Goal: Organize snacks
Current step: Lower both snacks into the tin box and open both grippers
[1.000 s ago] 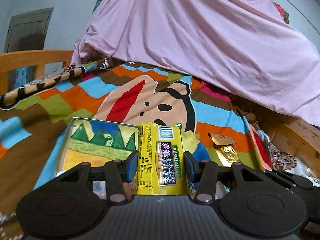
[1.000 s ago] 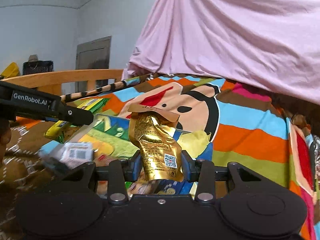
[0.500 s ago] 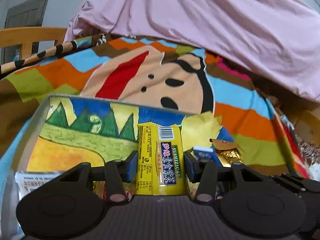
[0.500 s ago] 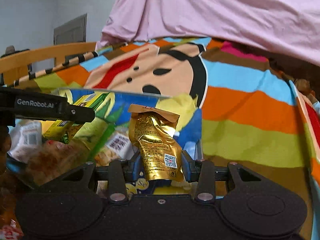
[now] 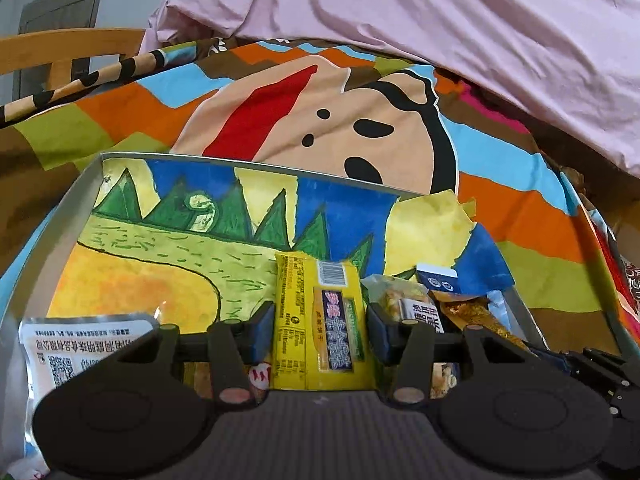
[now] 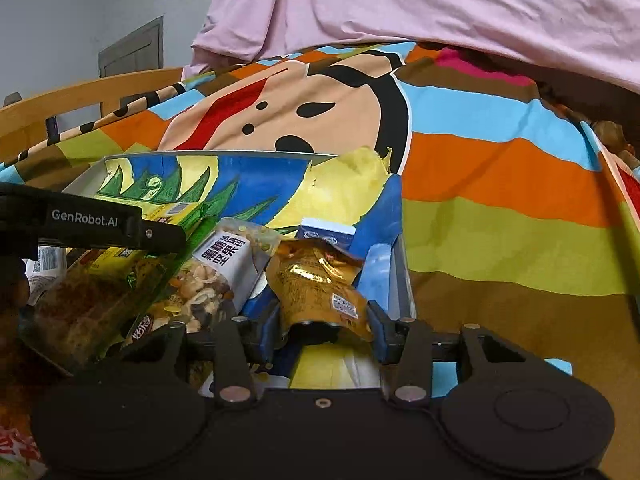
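Snacks fill a metal tray [image 5: 80,184] on the bed. Left wrist view: the left claw [image 5: 320,334], jaws opening, has a yellow snack bar [image 5: 320,320] between its pads, above the tray's near edge. Right wrist view: the right claw [image 6: 322,330], jaws opening, has released a gold pouch [image 6: 316,284], which sags between them at the tray's right edge, beside a nut bag [image 6: 212,276].

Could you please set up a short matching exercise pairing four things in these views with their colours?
Things:
1. snack bar between the left tool's pads
2. crinkled pouch between the right tool's opening pads
3. draped sheet behind
4. small carton in the box

Colours:
A. pink
B. blue and white
C. yellow
D. gold

Pairs: 1-C, 2-D, 3-A, 4-B
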A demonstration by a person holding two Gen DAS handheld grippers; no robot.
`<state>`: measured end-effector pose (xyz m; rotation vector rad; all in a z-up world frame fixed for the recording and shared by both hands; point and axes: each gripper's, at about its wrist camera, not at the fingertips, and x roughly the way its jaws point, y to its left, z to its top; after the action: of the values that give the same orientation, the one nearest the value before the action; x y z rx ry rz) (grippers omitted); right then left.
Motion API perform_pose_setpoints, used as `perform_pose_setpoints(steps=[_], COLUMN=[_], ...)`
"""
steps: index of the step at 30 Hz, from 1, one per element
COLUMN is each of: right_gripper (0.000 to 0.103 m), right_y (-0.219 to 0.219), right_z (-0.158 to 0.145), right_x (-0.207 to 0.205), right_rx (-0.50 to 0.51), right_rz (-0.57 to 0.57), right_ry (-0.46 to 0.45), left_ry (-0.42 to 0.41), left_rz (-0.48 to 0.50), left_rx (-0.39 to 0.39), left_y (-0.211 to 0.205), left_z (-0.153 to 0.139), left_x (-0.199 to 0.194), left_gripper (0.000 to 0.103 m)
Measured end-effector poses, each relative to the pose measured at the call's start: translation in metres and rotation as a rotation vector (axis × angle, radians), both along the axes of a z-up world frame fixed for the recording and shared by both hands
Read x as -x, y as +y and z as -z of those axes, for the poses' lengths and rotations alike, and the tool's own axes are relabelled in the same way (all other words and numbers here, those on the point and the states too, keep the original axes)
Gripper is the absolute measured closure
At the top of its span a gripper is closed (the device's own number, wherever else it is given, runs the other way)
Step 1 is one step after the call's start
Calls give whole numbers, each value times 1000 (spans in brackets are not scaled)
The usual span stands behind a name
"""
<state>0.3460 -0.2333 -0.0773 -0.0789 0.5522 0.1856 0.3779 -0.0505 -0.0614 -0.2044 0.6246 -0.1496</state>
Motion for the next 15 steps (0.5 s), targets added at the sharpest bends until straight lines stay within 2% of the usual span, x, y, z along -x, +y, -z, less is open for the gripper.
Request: perform_pose_setpoints(steps=[8,13,15], right_gripper=[43,27,25], right_y=[2,1,1], right_z=[-6,-16,-22], right_x=[5,14,17], right_rx=[3,-9,-6], right_rz=[-5,-11,-12], right_ry=[-7,-35,-51], left_ry=[1,-17,-24], left_rz=[-12,-13,-16], left_rx=[28,52,57], left_y=[6,11,13], left_z=[-6,-11,-14], left_x=[5,15,21], left_gripper=[23,15,13])
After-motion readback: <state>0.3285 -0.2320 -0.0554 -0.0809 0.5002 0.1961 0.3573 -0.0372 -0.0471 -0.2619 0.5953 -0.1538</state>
